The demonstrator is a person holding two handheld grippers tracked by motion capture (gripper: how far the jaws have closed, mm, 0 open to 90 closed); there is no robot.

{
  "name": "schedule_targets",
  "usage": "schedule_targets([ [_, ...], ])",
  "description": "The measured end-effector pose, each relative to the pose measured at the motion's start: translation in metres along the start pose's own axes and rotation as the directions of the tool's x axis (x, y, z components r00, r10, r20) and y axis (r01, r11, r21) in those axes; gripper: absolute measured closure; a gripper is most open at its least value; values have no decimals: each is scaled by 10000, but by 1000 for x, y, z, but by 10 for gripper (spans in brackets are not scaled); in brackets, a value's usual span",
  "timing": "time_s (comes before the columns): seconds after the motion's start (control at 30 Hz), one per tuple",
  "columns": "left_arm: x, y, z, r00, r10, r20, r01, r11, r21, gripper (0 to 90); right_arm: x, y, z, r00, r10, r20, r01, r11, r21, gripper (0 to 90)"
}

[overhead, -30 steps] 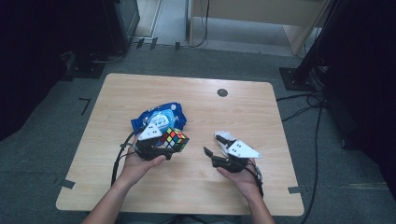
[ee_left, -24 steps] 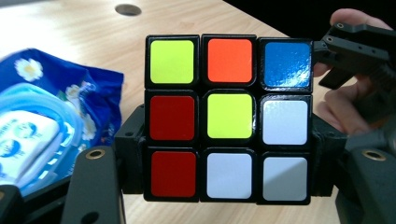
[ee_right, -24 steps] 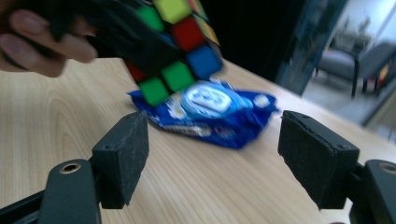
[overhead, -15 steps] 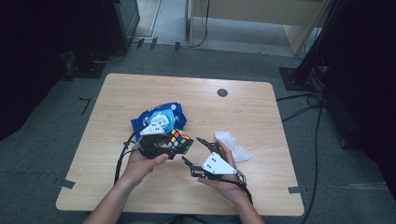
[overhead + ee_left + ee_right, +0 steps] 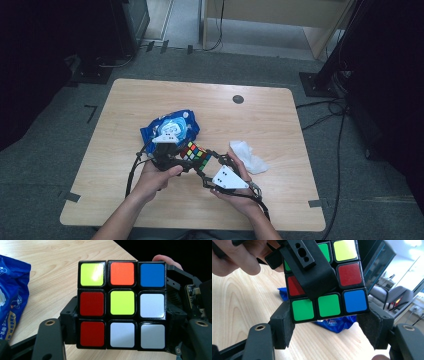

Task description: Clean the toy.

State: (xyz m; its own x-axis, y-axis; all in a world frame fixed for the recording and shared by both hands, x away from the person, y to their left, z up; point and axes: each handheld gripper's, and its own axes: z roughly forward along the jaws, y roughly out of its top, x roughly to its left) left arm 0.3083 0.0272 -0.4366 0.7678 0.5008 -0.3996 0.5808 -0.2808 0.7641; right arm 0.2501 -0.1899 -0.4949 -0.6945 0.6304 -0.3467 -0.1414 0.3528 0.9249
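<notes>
Black-framed puzzle cube (image 5: 122, 305) shows yellow, orange, blue, red, white stickers.

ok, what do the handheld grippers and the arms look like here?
Both grippers are black: the left gripper and right gripper each carry a grey three-cornered plate on top and trail a black cable. The jaws are matte black with brass-coloured screw inserts and dark pads. The forearms are bare, with no sleeves or gloves.

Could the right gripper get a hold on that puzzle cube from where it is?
Probably yes: the Rubik's cube, held by the left gripper, already sits between the right gripper jaws, whose right pad stands slightly off.
</notes>
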Motion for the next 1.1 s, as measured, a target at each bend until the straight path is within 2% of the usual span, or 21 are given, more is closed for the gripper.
schedule_targets([
  [0.1, -1, 1, -2, 9999, 111, -72, -113, 9997, -207, 229, 0, 0, 0, 9997, 132, -210, -126, 9995, 295, 340],
  [0.17, -2, 1, -4, 9996, 286, -77, -289, 9990, -327, 194, -1, 1, -1, 9972, 585, -459, -567, 9976, 400, 341],
  [0.27, -2, 2, -11, 9984, 555, -120, -561, 9965, -622, 178, -5, 0, -2, 9928, 1074, -533, -1044, 9930, 556, 342],
  [0.37, -2, 4, -20, 9973, 716, -136, -727, 9900, -1208, 179, -12, -2, -4, 9862, 1586, -476, -1546, 9848, 794, 344],
  [0.4, -2, 4, -24, 9961, 863, -198, -883, 9845, -1513, 179, -14, -3, -5, 9838, 1733, -466, -1689, 9819, 859, 345],
  [0.43, -2, 4, -27, 9924, 1145, -441, -1203, 9787, -1664, 179, -17, -3, -6, 9769, 2069, -541, -2014, 9751, 933, 345],
  [0.5, -2, 2, -30, 9802, 1682, -1050, -1852, 9657, -1819, 181, -22, -3, -8, 9654, 2526, -647, -2461, 9647, 937, 346],
  [0.53, -1, 1, -31, 9766, 1846, -1105, -2027, 9615, -1857, 181, -24, -3, -9, 9603, 2708, -664, -2643, 9599, 934, 346],
  [0.6, 0, -3, -31, 9634, 2290, -1396, -2523, 9504, -1819, 181, -27, -2, -10, 9505, 3044, -630, -2975, 9495, 1001, 346],
  [0.67, 1, -7, -28, 9494, 2705, -1593, -2961, 9403, -1680, 181, -29, -2, -11, 9446, 3234, -560, -3162, 9424, 1089, 347],
  [0.73, -1, -12, -22, 9231, 3329, -1926, -3611, 9225, -1363, 181, -31, -2, -12, 9352, 3500, -531, -3426, 9326, 1133, 347],
  [0.8, -3, -17, -14, 8908, 3923, -2292, -4202, 9033, -868, 181, -33, -1, -13, 9251, 3756, -566, -3683, 9234, 1086, 347],
  [0.83, -4, -19, -11, 8785, 4142, -2380, -4408, 8949, -697, 181, -34, 0, -14, 9196, 3886, -574, -3814, 9183, 1061, 348],
  [0.87, -6, -23, -6, 8542, 4527, -2558, -4768, 8782, -381, 181, -34, 1, -15, 9159, 3973, -573, -3905, 9150, 1019, 348],
  [0.9, -7, -25, -2, 8376, 4736, -2724, -4968, 8677, -190, 181, -36, 2, -15, 9099, 4098, -640, -4031, 9101, 964, 348],
  [0.93, -10, -28, 3, 7976, 5183, -3085, -5389, 8421, 215, 182, -36, 3, -16, 9060, 4183, -653, -4114, 9062, 981, 348],
  [0.97, -13, -31, 7, 7706, 5471, -3269, -5649, 8238, 470, 188, -36, 4, -17, 9033, 4235, -687, -4169, 9042, 928, 348],
  [1.0, -14, -33, 10, 7513, 5670, -3377, -5820, 8105, 660, 188, -36, 5, -17, 8986, 4326, -730, -4257, 9000, 936, 348],
  [1.03, -17, -35, 14, 7198, 5962, -3556, -6079, 7887, 919, 188, -35, 6, -17, 8967, 4364, -746, -4293, 8982, 944, 348],
  [1.07, -19, -37, 16, 7009, 6121, -3662, -6234, 7752, 1026, 190, -35, 7, -17, 8919, 4456, -778, -4380, 8937, 973, 348],
  [1.1, -21, -39, 19, 6909, 6217, -3690, -6334, 7666, 1056, 198, -34, 8, -17, 8869, 4545, -831, -4466, 8894, 979, 348],
])
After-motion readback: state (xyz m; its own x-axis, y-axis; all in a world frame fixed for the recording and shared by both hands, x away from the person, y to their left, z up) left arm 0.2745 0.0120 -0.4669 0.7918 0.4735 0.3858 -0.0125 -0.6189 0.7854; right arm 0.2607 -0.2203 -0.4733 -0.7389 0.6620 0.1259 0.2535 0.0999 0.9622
